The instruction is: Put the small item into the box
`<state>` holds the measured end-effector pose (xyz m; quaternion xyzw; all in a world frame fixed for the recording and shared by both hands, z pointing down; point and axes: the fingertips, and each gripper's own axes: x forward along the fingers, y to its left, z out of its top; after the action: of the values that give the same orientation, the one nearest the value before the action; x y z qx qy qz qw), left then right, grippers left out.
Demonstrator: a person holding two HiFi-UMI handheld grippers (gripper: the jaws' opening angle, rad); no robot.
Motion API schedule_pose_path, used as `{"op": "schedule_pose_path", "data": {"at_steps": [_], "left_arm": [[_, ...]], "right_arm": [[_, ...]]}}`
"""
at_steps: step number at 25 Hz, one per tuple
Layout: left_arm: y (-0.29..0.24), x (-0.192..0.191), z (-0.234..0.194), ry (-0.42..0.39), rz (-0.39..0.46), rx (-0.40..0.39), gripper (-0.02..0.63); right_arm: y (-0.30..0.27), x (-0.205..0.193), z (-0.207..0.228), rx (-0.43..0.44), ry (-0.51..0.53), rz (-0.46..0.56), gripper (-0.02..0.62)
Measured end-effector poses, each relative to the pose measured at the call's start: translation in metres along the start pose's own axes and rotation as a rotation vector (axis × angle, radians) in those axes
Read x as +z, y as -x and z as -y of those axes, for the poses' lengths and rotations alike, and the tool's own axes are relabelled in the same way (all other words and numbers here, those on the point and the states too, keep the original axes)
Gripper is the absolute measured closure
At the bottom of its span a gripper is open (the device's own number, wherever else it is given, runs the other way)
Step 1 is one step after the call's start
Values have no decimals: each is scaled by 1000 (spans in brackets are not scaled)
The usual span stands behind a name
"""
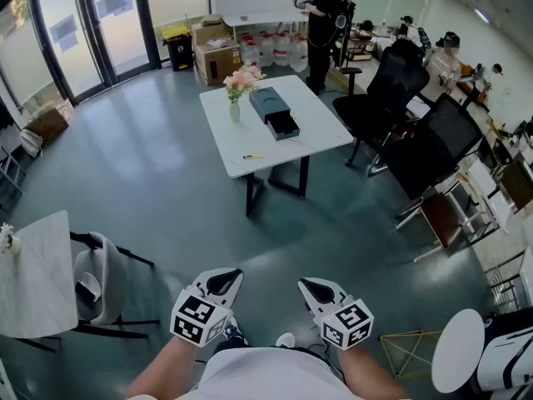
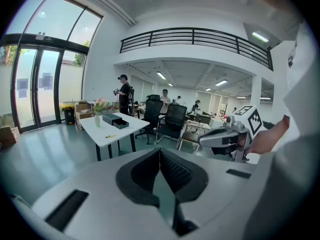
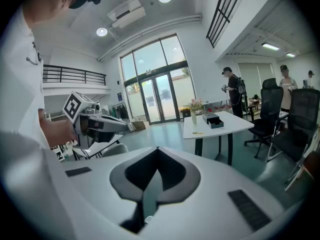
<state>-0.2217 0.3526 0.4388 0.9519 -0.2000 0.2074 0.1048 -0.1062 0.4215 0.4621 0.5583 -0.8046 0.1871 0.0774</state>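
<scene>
Head view alone: the whole layout from above. The white tabletop (image 1: 321, 132) stands well ahead across open floor, while the left hand-held gripper (image 1: 228, 278) and the right hand-held gripper (image 1: 310, 287) sit low and close to the body.
On the tabletop: the dark box (image 1: 273, 112) has its drawer (image 1: 285, 126) pulled out. A vase of pink flowers (image 1: 236, 98) stands just beside it.
Small item (image 1: 254, 157): a thin yellow thing lying alone near the tabletop's near edge, apart from the box and from both hand-held grippers.
Left gripper view alone: the right hand-held gripper side-on at the right, a bare hand round its grip, and a railed upper gallery above the room.
Right gripper view alone: the left hand-held gripper side-on at the left with its marker cube up, and tall glass doors behind.
Hard to make out: the small item is too small in every view to say what it is. The inside of the drawer cannot be seen.
Cut off: both forearms run out of the head view's lower edge. A person (image 1: 321, 19) beyond the tabletop is cropped at the top.
Left jaws: together at the tips, nothing between them.
Right jaws: together as well — nothing held.
Pose: both hand-held grippers side by side, slightly apart, noses pointing forward toward the distant tabletop, marker cubes toward the body.
</scene>
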Motion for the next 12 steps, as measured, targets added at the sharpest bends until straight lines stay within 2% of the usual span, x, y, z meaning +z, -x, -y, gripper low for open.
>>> {"op": "schedule_pose_path", "data": {"at_steps": [12], "left_arm": [[-4, 2, -7, 13, -5, 0, 589]], "right_arm": [[-7, 4, 0, 21, -17, -1, 581]]}}
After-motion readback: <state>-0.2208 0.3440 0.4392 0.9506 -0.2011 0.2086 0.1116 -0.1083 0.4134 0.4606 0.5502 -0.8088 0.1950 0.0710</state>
